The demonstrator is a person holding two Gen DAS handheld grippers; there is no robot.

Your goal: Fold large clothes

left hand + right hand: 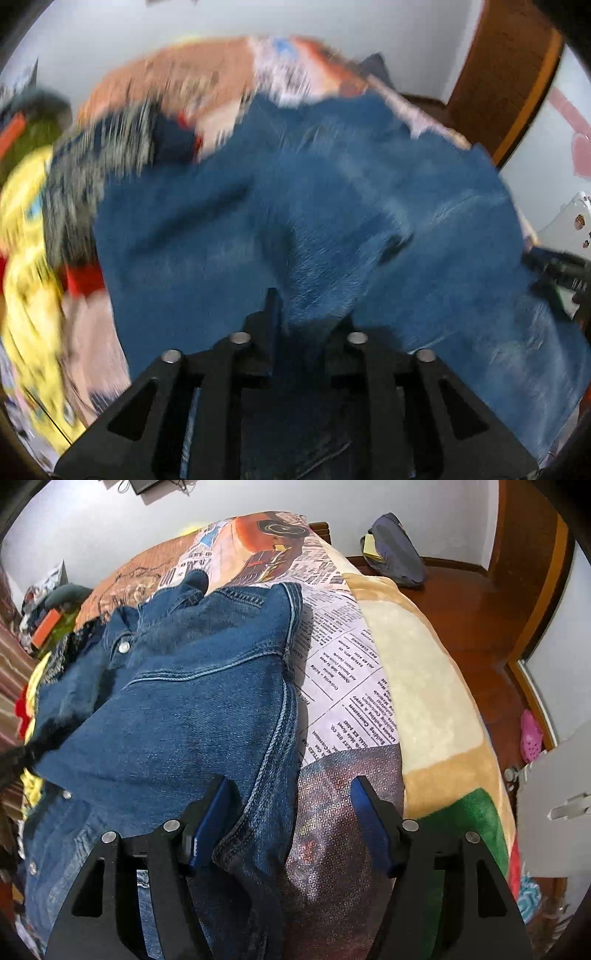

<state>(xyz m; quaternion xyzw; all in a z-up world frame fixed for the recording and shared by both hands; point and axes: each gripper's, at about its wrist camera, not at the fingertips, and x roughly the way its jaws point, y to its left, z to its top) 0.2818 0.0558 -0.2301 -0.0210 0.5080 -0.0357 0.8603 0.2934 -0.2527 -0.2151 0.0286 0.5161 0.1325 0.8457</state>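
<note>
A: What is nearest in the left wrist view?

B: The left tool [308, 314], with its black fingers [267, 325] drawn close together and clenched on a bunch of the denim shirt [295, 206]. The cloth rises from between them and spreads out ahead. The whole view is blurred.

A: And the right one?

B: The right tool [291, 794] is released, its blue-padded fingers [212, 812] spread wide. The left finger lies on the shirt's edge; the right finger is over the bed cover [343, 686], clear of the cloth.

A: Where does the shirt lie?

B: On the bed, across the left part of the cover, its stitched seam running away from the right tool. A metal snap button [123, 647] shows near the far collar end.

A: What is around it?

B: To the left, a heap of other clothes, yellow [26, 258] and red among them. The cover is printed like a newspaper, with a cream band beside it on the right.

A: And farther off?

B: A wooden floor [476, 627] beyond the bed, a dark bag [397, 550] on it by the white wall, and a pink shoe [531, 736] off to the right.
</note>
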